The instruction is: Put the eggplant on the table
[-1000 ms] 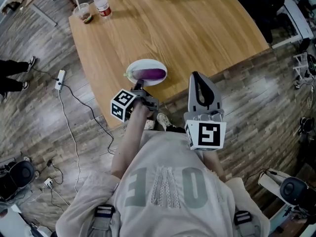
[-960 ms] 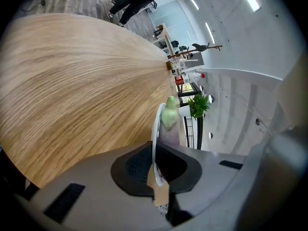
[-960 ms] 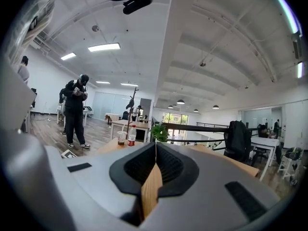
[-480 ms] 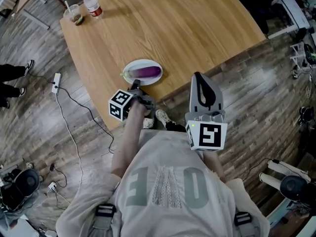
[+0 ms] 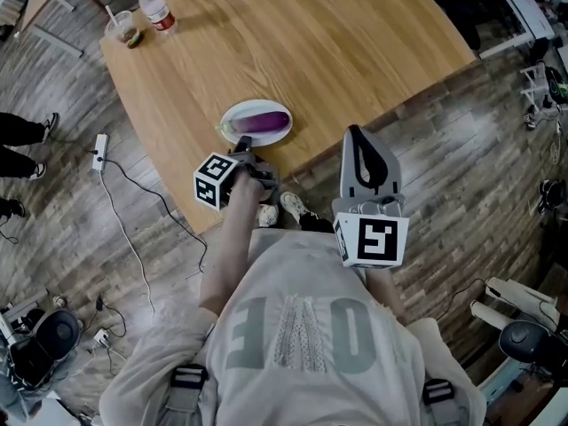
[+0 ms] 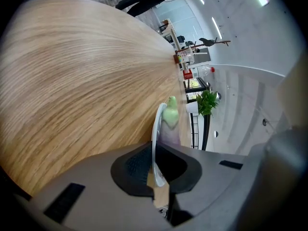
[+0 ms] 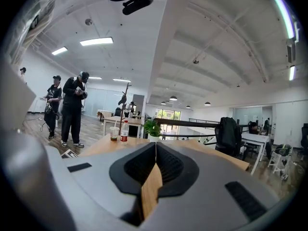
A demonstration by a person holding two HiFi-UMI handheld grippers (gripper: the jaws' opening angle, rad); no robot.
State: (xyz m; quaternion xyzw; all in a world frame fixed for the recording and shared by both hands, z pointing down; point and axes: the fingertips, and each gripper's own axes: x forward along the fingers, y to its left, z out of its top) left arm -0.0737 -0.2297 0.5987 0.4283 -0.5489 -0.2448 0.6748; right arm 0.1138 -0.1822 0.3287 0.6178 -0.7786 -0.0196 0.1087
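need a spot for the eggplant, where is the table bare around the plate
The widest bare stretch is the light wooden table right of and beyond the white plate holding the purple eggplant. Another patch lies between the plate and the clear cup and red-capped bottle. Crowded: the near edge, where the left gripper clamps the plate's rim.

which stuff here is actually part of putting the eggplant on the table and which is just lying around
Job in hand:
eggplant, lying on the white plate
table
left gripper, jaws shut on the plate's rim
right gripper, jaws shut, empty

Just lying about:
drink cup
red-capped bottle
potted plant at the table's far side
power strip on the floor
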